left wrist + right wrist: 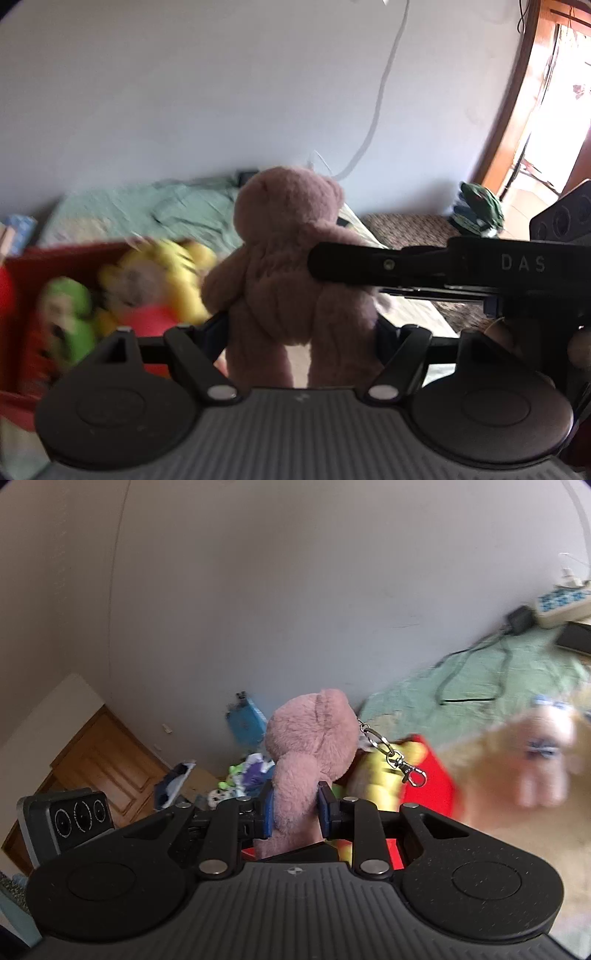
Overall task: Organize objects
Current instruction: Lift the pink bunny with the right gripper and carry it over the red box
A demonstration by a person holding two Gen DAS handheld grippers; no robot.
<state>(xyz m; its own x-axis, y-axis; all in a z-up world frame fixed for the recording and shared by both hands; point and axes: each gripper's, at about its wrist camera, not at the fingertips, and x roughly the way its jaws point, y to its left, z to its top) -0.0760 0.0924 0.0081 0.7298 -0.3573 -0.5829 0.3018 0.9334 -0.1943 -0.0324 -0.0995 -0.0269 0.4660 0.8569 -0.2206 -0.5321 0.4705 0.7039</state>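
Between the blue pads of the left gripper [301, 328] stood the pink teddy bear [291, 258], clamped at the hips, its long axis running upright from six o'clock to twelve, its back toward that camera. Across its flank, entering from three o'clock, lay a black finger of the right gripper [295, 812], which in its own view was clamped on the bear's lower body too, head up and slightly toward one o'clock. So both grippers held one toy, neither nearer than the other; a metal keychain clasp [413, 775] dangled from the bear's head toward four o'clock.

Beyond the bear, at about nine o'clock in the left view, sat the red bin [22, 291], already holding a yellow plush [173, 273] and a green plush [70, 314], blurred. The coming move probably turned on that bearing: the bin lay below and to the left-hand side, so the bear would need carrying over its rim. Farther off lay the green bedsheet [177, 210].
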